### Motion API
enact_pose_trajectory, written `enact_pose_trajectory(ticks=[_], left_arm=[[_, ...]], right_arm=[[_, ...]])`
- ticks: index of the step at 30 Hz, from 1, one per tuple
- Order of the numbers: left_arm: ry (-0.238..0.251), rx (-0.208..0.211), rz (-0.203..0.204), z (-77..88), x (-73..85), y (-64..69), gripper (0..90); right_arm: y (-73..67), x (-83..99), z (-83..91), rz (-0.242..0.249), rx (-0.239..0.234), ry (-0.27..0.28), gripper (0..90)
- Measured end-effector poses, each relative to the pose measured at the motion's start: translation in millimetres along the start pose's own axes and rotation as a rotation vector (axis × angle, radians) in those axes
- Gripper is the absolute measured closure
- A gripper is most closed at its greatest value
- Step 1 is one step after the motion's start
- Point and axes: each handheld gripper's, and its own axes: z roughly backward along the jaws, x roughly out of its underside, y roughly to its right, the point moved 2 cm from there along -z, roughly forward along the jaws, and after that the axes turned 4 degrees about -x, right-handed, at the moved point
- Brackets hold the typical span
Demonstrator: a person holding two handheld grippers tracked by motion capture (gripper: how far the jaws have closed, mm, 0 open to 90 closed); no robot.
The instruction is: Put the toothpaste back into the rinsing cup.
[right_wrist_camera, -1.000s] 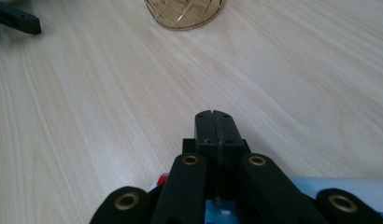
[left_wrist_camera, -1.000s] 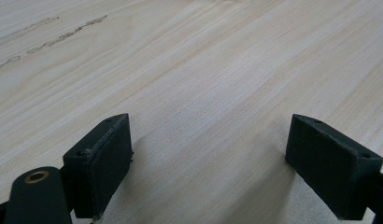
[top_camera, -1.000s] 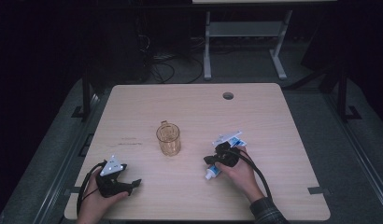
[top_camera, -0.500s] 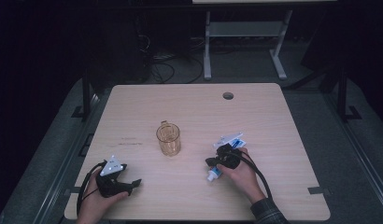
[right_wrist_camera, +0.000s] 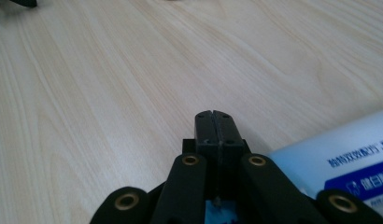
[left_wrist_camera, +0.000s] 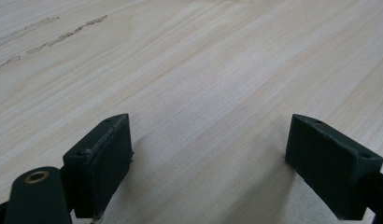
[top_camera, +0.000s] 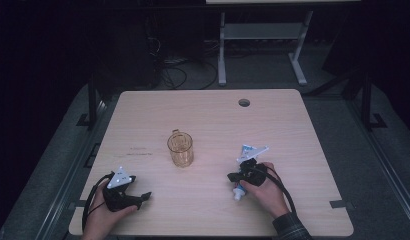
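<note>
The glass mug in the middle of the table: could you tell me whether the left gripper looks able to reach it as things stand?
Probably yes. The left gripper rests open near the table's front edge, and only bare wood lies between it and the glass mug.

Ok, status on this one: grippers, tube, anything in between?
Left gripper open, on bare table. Right gripper shut, over the toothpaste tube; grip unclear. Glass mug stands between, apart from both.
</note>
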Motion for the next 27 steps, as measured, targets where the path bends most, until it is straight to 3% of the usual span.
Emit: enact_pose_trajectory(ticks=[27], left_arm=[[0.000, 0.000, 0.000, 0.0, 0.1, 0.0, 13.7]], right_arm=[[5.4, 45.6, 40.3, -0.059, 0.054, -0.003, 90.0]])
